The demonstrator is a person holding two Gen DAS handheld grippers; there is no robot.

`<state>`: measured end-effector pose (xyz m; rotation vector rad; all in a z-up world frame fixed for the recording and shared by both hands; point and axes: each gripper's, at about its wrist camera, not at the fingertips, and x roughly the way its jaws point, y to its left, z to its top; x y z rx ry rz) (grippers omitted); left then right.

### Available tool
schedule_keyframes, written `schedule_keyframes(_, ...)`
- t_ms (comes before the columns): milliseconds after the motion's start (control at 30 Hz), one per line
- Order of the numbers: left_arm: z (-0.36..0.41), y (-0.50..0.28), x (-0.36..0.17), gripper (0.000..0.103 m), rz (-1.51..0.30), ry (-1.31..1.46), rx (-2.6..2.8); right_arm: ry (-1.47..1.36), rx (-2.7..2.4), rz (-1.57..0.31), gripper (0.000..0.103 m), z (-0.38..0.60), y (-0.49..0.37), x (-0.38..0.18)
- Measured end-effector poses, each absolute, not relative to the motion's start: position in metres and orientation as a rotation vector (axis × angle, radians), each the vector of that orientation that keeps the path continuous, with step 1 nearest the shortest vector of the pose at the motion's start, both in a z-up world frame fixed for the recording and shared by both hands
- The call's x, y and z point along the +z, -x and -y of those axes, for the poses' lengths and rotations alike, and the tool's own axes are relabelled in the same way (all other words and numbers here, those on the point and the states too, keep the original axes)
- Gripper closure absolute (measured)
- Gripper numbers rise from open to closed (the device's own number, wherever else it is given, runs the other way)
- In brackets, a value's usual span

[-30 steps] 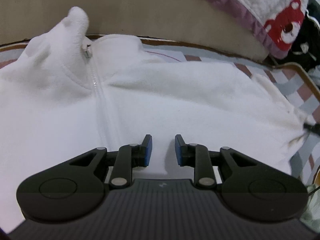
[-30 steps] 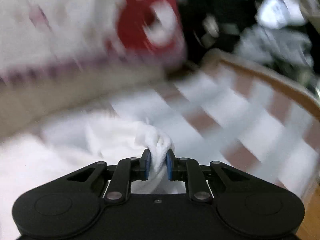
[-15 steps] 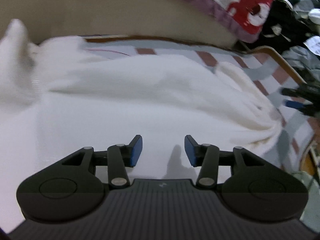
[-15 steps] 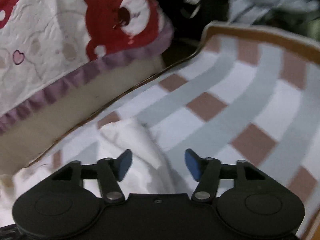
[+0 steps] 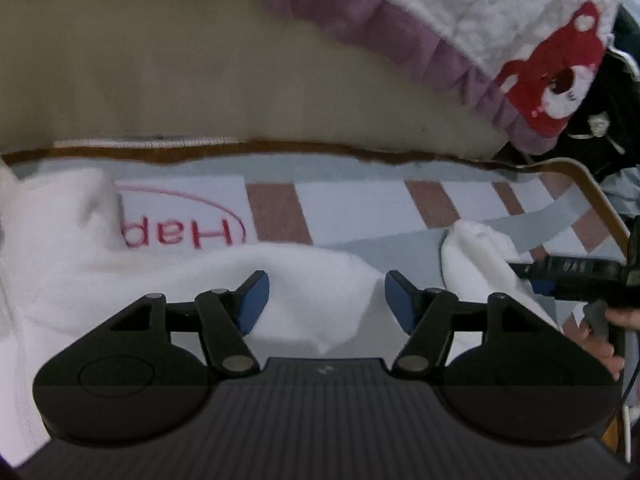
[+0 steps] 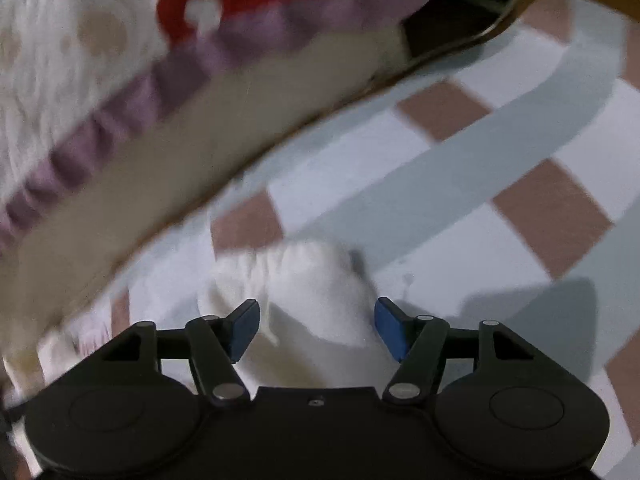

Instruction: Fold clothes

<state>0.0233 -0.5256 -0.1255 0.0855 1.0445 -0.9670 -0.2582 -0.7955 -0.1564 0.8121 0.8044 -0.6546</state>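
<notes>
Your white fleece jacket lies spread on the checked mat, its sleeve cuff reaching out to the right. You look to be between folds, lining up on the sleeve. Your left gripper hangs over the fleece near its edge, jaws opening, pads clear of the cloth. Your right gripper straddles the cuff, jaws opening too, pressing on nothing. Next, lower the right pads around the cuff, close on it firmly, then carry the sleeve across the jacket body, and mind the bear-print blanket close behind.
</notes>
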Motion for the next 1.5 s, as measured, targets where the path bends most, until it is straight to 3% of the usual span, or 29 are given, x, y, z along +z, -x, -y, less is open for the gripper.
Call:
schedule_keyframes(67,0.536,-0.02,-0.133,0.038,-1.06,-0.111,-0.975,-0.74,-0.635,-0.869,0.034,0.794,0.25,-0.158)
schedule_keyframes(100,0.541,-0.015,-0.137,0.036,-1.049,-0.145,-0.975,-0.699,-0.624,-0.861,0.04,0.79,0.248,-0.156)
schedule_keyframes(133,0.544,-0.012,-0.14,0.033,-1.036,-0.173,-0.971,-0.653,-0.613,-0.837,0.076,0.785,0.248,-0.151)
schedule_keyframes(167,0.546,-0.009,-0.143,0.031,-1.021,-0.2,-0.96,-0.594,-0.6,-0.785,0.094,0.778,0.249,-0.143)
schedule_keyframes(300,0.549,-0.001,-0.151,0.033,-0.956,-0.249,-0.955,-0.496,-0.666,-0.514,0.093,0.766,0.279,-0.099)
schedule_keyframes(333,0.549,0.001,-0.152,0.041,-0.933,-0.258,-0.965,-0.491,-0.704,-0.454,0.093,0.768,0.29,-0.087)
schedule_keyframes(367,0.549,0.003,-0.152,0.069,-0.906,-0.274,-0.974,-0.48,-0.742,-0.431,0.093,0.773,0.302,-0.077)
schedule_keyframes(433,0.553,0.011,-0.148,0.096,-0.817,-0.352,-0.979,-0.472,-0.806,-0.407,0.093,0.784,0.325,-0.061)
schedule_keyframes(533,0.54,0.01,-0.129,0.097,-0.688,-0.264,-0.934,-0.463,-0.875,-0.375,0.093,0.793,0.36,-0.043)
schedule_keyframes(700,0.519,0.001,-0.094,0.098,-0.541,-0.093,-0.861,-0.441,-0.92,-0.271,0.094,0.786,0.405,-0.029)
schedule_keyframes(800,0.534,-0.005,-0.106,0.095,-0.624,-0.143,-0.882,-0.439,-0.965,-0.293,0.094,0.786,0.413,-0.037)
schedule_keyframes(867,0.55,-0.01,-0.125,0.082,-0.75,-0.22,-0.896,-0.448,-1.027,-0.402,0.093,0.796,0.405,-0.058)
schedule_keyframes(900,0.556,-0.011,-0.134,0.079,-0.806,-0.254,-0.901,-0.466,-1.088,-0.494,0.084,0.802,0.4,-0.072)
schedule_keyframes(933,0.553,-0.011,-0.138,0.078,-0.833,-0.264,-0.907,-0.483,-1.148,-0.586,0.065,0.809,0.395,-0.087)
schedule_keyframes(1000,0.542,-0.009,-0.139,0.068,-0.843,-0.274,-0.916,-0.488,-1.244,-0.719,0.066,0.814,0.387,-0.11)
schedule_keyframes(1033,0.535,-0.009,-0.135,0.056,-0.843,-0.287,-0.918,-0.484,-1.286,-0.774,0.066,0.815,0.383,-0.121)
schedule_keyframes(1067,0.528,-0.01,-0.13,0.049,-0.843,-0.299,-0.92,-0.483,-1.311,-0.806,0.066,0.814,0.38,-0.129)
schedule_keyframes(1233,0.482,-0.021,-0.107,0.049,-0.855,-0.301,-0.895,-0.513,-1.252,-0.713,0.054,0.797,0.367,-0.12)
schedule_keyframes(1367,0.432,-0.029,-0.098,0.042,-0.889,-0.273,-0.806,-0.508,-1.172,-0.64,0.05,0.782,0.343,-0.097)
schedule_keyframes(1500,0.379,-0.038,-0.091,0.042,-0.942,-0.246,-0.74,-0.544,-1.014,-0.585,0.05,0.755,0.304,-0.08)
